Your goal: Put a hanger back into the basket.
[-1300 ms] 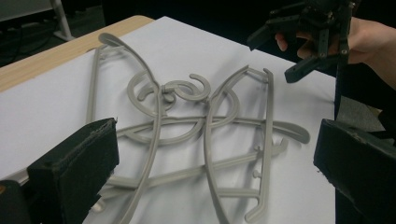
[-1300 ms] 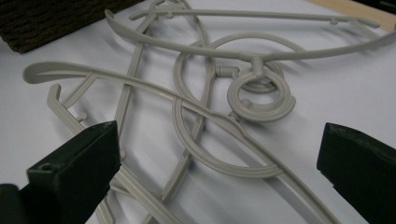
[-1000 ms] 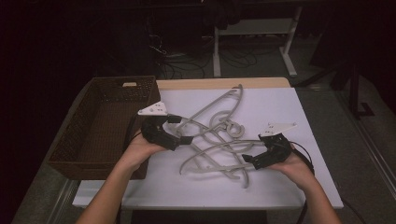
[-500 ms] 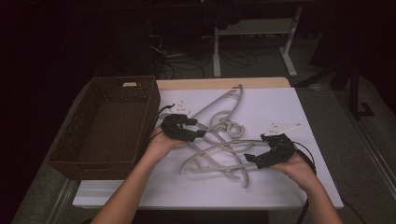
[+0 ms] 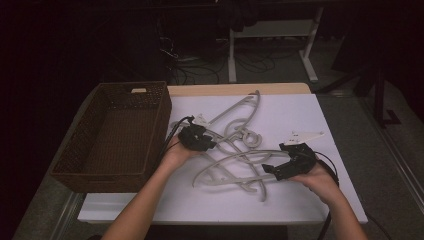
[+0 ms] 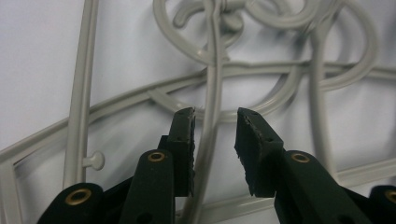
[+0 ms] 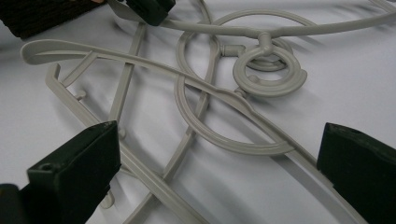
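Item: tangled grey hangers (image 5: 240, 150), table centre, 3 o'clock of the wicker basket (image 5: 115, 132). Left gripper (image 6: 214, 122): jaws just closing, 1 hanger bar between, not yet pinched, likely to lift it. Right gripper (image 5: 267, 169): wide open, empty, at 4 o'clock.

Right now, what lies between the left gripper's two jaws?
In the left gripper view, one thin bar of the grey hangers runs between the left gripper's jaws, which have just been closing; a gap remains on one side.
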Tool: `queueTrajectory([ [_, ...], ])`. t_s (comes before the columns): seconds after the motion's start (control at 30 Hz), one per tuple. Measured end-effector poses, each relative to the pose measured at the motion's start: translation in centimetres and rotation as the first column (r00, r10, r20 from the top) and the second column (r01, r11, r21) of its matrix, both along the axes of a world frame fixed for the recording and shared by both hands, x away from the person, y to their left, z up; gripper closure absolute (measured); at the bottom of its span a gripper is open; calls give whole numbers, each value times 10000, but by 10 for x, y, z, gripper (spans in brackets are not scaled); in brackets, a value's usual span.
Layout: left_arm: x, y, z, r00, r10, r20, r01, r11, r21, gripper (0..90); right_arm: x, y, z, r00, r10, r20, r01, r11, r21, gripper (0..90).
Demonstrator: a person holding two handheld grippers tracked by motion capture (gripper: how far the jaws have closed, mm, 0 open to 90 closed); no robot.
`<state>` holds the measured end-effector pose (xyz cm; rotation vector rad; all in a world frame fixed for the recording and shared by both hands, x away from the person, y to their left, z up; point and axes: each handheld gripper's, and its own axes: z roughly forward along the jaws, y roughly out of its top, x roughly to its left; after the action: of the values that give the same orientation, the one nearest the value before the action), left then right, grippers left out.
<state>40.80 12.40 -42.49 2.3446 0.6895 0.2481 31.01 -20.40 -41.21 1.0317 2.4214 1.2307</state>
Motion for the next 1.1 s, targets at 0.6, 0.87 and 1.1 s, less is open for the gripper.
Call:
queueTrajectory([
  [0.6,1,-10,-9,9978,-657,54,646,9910,1173,801,0,-2,1,10000,-14,-5,14,10000,99,0],
  [0.87,-14,-21,17,9942,-1035,289,1007,9912,858,822,0,-7,3,9999,-147,83,145,9996,230,0],
  [1.1,-32,-36,26,9890,-1481,35,1476,9873,582,822,-1,-12,7,9995,-254,177,248,9991,356,0],
])
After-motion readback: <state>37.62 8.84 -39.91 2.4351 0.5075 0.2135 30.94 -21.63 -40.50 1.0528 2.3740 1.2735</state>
